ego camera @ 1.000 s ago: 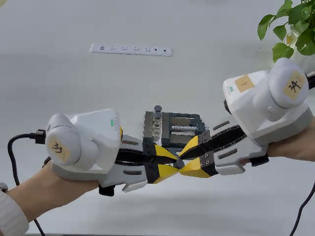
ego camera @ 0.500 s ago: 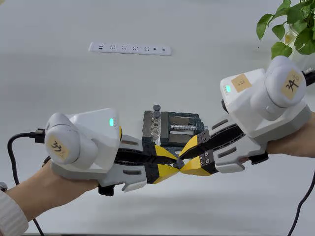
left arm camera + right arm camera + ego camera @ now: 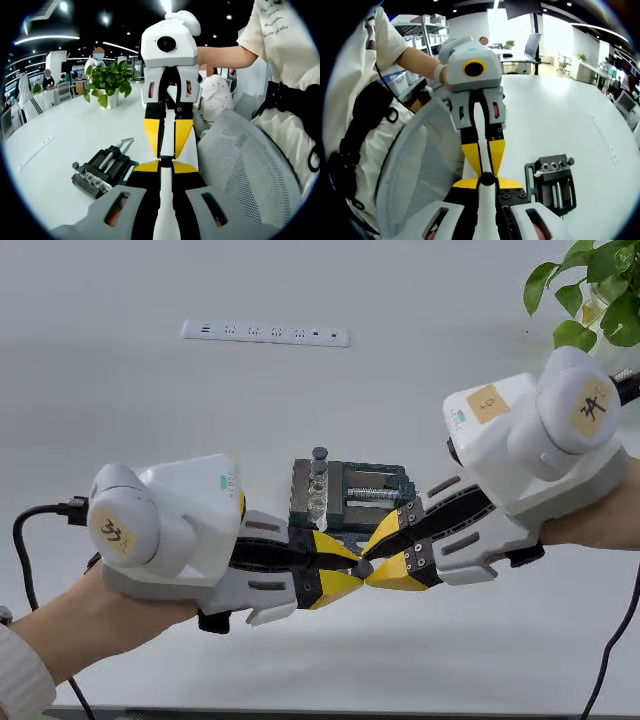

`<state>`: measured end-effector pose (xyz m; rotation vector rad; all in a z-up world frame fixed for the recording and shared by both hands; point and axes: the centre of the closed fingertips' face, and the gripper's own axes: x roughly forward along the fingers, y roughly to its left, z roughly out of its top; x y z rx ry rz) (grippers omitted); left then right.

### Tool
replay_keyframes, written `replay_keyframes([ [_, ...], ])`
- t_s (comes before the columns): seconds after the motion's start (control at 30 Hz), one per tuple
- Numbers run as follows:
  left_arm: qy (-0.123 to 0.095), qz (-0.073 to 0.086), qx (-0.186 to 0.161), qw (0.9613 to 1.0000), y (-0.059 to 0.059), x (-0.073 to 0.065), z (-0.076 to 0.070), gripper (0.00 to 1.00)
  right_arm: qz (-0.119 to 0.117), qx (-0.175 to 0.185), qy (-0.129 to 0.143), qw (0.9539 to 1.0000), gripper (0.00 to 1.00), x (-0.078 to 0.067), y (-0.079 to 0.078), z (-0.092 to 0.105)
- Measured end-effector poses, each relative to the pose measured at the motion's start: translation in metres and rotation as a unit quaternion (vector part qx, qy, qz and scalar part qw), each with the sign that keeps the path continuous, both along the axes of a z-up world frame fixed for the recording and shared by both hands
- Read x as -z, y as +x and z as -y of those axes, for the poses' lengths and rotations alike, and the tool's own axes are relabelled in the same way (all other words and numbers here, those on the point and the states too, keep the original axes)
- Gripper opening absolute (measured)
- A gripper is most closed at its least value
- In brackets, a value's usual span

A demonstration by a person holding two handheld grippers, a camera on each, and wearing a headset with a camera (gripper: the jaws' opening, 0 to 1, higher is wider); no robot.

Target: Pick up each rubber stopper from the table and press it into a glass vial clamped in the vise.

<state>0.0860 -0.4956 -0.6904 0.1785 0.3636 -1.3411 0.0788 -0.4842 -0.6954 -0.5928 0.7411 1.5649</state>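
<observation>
Two hand-held grippers meet tip to tip over a white table (image 3: 150, 420), just on the near side of a dark vise (image 3: 375, 502). The left gripper (image 3: 352, 567) comes in from the lower left, held level and pointing right. The right gripper (image 3: 373, 568) comes from the upper right, angled down and to the left. A bare hand grips each from behind, and a black cable (image 3: 25, 550) trails from the left one.

A small dark rubber stopper (image 3: 487, 178) sits exactly where the tips meet. It looks round from the right gripper view, and its long axis cannot be made out. There it lies between the right gripper's own yellow tips, which are clenched on it. The left gripper's jaws are drawn to a narrow point against it; whether they also pinch it cannot be told.

In the vise a glass vial (image 3: 318, 492) stands upright, mouth up, with a dark stopper (image 3: 319, 453) on top.

A round tan sticker on the left gripper appears to read "33"; the right one's appears to read "34".

A white power strip (image 3: 265, 335) lies far back, and a leafy plant (image 3: 592, 290) stands at the upper right.
</observation>
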Motion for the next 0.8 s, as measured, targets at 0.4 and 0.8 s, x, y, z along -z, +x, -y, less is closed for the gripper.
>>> replay_keyframes([
  [0.4, -0.003, -0.007, -0.005, 1.0000, -0.0016, 0.0005, 0.0007, 0.03, 0.018, -0.016, -0.008, 0.9997, 0.06, 0.0015, -0.0004, -0.0005],
  [0.8, -0.016, -0.016, -0.018, 0.9996, 0.0012, 0.0013, -0.0047, 0.04, 0.016, -0.016, -0.014, 0.9996, 0.06, 0.0002, 0.0013, -0.0016],
])
